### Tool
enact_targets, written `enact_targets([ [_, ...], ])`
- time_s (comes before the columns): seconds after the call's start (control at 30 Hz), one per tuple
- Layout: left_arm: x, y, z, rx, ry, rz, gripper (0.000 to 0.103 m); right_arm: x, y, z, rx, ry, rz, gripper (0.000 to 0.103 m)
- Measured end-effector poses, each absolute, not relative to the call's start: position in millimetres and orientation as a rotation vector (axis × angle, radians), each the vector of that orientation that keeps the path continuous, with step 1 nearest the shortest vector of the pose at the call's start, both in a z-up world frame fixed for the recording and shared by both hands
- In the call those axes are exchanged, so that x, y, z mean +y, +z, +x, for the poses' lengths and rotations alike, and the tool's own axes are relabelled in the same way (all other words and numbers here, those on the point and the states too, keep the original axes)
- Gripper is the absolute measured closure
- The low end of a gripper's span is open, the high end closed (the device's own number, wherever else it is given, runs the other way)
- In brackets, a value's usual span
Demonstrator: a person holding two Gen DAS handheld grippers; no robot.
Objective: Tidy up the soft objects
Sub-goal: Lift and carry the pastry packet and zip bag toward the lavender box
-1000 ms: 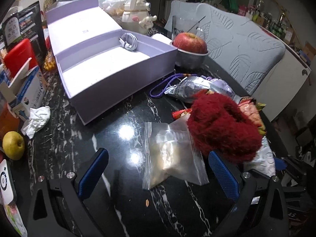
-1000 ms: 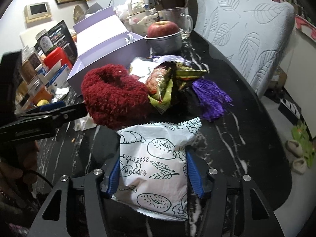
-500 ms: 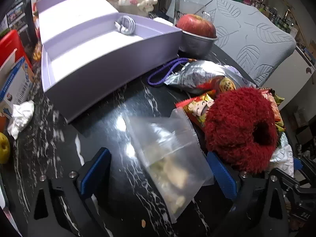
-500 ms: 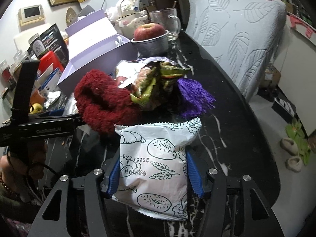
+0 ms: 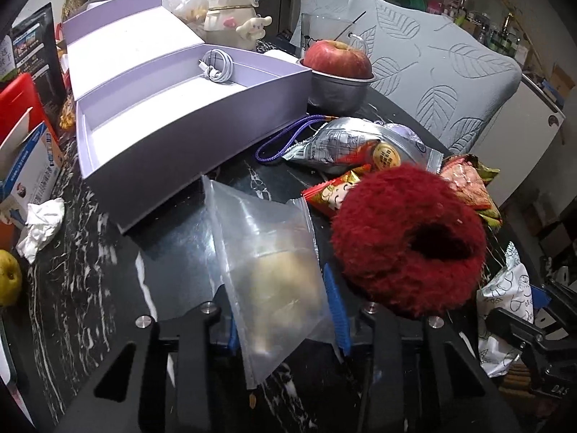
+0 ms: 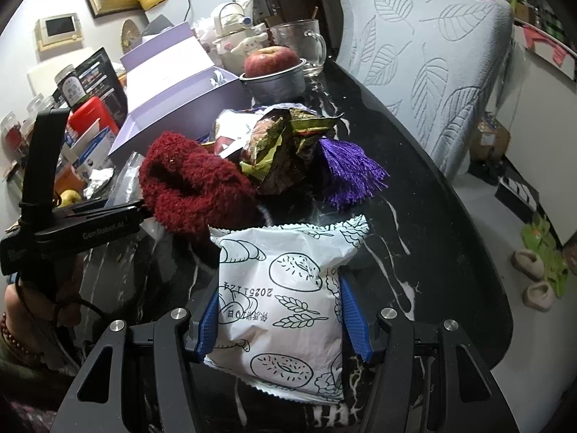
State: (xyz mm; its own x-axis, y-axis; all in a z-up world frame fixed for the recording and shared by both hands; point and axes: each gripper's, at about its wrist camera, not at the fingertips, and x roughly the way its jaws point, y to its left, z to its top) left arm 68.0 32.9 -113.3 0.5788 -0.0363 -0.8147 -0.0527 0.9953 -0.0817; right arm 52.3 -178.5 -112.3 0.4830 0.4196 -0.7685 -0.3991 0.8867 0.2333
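Note:
A clear zip bag (image 5: 267, 252) with pale lumps inside stands tilted between the blue pads of my left gripper (image 5: 281, 310). Its jaws are closing and the pads press on the bag's sides. Just to the right lies a dark red fluffy sock (image 5: 407, 238), seen also in the right wrist view as the fluffy sock (image 6: 191, 187). My right gripper (image 6: 281, 310) is shut on a white bread packet (image 6: 288, 288) printed with pastry drawings. An open lilac box (image 5: 173, 133) stands behind the bag with a coiled white cable in it.
Snack packets (image 5: 346, 140), a purple cord and a purple tassel (image 6: 349, 173) are heaped mid-table. An apple in a metal bowl (image 5: 337, 59) stands behind them. A crumpled tissue (image 5: 39, 223) and cartons crowd the left. A leaf-patterned chair (image 6: 432, 65) flanks the table's right edge.
The left jaws have come together from wide apart onto the clear zip bag, which now stands tilted between the pads. The right gripper keeps its hold on the white packet.

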Motion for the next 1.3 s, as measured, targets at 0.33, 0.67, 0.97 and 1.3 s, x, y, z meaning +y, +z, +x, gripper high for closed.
enact_targets([
  [0.33, 42.8, -104.1, 26.1, 0.923, 0.057, -0.133, 0.069, -171.0, -112.3, 40.1, 0.935, 0.562, 0.011, 0.045],
  [0.67, 58.8, -88.6, -21.4, 0.864, 0.105, -0.164, 0.069, -155.9, -110.9, 17.5, 0.927, 0.649, 0.017, 0.046],
  [0.97, 73.9, -75.2, -53.7, 0.809, 0.155, -0.199, 0.069, -138.3, -107.9, 3.5, 0.907, 0.732, 0.002, 0.048],
  [1.3, 96.5, -59.7, -69.0, 0.749, 0.225, -0.238, 0.069, -113.2, -89.8, 0.8, 0.856, 0.835, -0.023, 0.049],
])
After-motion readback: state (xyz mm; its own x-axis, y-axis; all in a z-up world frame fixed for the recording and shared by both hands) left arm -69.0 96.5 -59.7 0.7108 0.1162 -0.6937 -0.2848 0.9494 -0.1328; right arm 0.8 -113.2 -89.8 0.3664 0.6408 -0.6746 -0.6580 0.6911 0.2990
